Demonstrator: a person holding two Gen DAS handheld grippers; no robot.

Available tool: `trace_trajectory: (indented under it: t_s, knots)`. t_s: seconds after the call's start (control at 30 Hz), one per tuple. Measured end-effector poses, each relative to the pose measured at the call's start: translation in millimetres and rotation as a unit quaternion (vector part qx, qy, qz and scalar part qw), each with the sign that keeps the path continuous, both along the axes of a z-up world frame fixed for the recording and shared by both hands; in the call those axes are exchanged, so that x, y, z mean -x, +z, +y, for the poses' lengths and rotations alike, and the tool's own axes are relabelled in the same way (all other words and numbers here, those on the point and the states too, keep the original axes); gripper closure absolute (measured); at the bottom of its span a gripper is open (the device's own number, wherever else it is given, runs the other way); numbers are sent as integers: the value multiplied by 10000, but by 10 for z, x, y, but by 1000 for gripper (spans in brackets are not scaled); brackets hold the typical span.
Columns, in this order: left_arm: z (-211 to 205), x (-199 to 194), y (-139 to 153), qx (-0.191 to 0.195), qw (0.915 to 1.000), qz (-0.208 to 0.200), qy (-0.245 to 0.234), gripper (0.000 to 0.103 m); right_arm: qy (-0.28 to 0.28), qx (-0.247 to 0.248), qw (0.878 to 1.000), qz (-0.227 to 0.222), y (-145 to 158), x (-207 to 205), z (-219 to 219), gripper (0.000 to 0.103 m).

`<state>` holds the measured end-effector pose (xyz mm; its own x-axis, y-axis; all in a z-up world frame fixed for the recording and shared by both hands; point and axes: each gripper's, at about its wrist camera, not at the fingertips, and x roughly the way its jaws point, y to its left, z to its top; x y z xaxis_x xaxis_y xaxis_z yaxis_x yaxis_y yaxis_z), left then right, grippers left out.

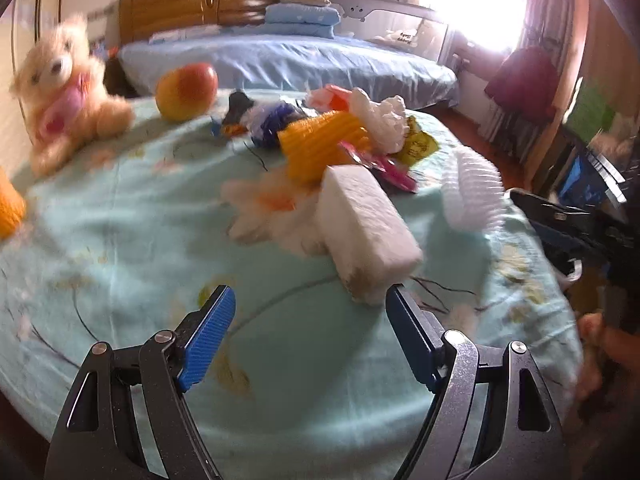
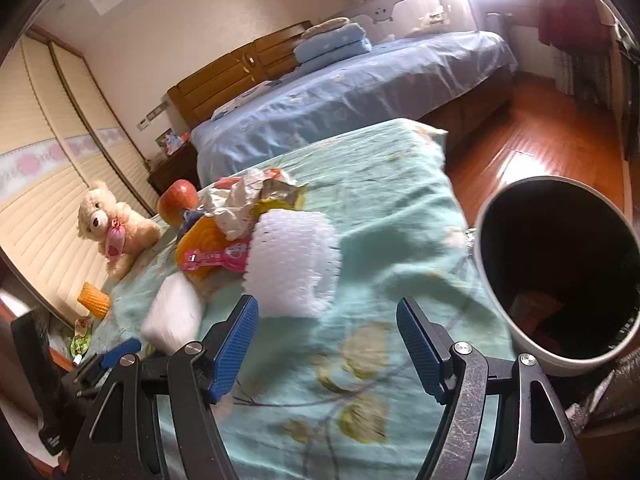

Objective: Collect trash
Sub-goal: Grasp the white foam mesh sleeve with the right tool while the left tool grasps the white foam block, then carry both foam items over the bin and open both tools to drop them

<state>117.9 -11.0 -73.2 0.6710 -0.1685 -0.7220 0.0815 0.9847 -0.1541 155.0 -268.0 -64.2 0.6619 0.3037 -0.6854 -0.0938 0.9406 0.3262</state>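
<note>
A pile of trash lies on the teal floral cloth (image 1: 132, 216): a white foam block (image 1: 366, 228), an orange foam net (image 1: 320, 144), crumpled white plastic (image 1: 382, 118), a yellow wrapper (image 1: 420, 146), a pink wrapper (image 1: 394, 172) and a white foam net sleeve (image 1: 474, 192). My left gripper (image 1: 310, 306) is open and empty, just short of the foam block. My right gripper (image 2: 328, 318) is open and empty, just before the white foam net sleeve (image 2: 294, 260). The foam block (image 2: 174, 314) lies to its left. A dark trash bin (image 2: 560, 268) stands at the right.
A teddy bear (image 1: 66, 92) and an apple (image 1: 186, 90) sit at the cloth's far left. Another orange net (image 2: 94, 300) lies near the left edge. A blue bed (image 1: 288, 60) stands behind. Wooden floor (image 2: 540, 132) lies to the right. The right gripper shows in the left wrist view (image 1: 576, 228).
</note>
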Motion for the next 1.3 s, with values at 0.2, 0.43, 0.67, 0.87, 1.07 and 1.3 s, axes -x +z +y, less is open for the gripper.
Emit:
trace_trajectory:
  t_s: [0.2,0.43,0.67,0.87,1.07,1.3]
  knots:
    - [-228,-37,-10,-3,9998,-59,-172,20,177,-24,9998,76,-65,-181,157,30]
    - [-277,-286,-108,-140,9998,35,160,23,307,33,9992,243,-185,-392,227,30]
    - [-318,-307,-88,-52,9999,-3,-143,76,472,-33,9983,344,-252,-447,266,77]
    - [-533,-224,2,41,9982,-100,-584,76,434,-110,9988,200,-145,-248,140,85]
    - [-850,-196,32,-4,9950,-111,-995,76,102,-151,9998,115,-62,-53,-196,85]
    - [-1230,-247,85,-6,9896,-105,-1434,76,-283,-154,9995,61,4,87,-574,85]
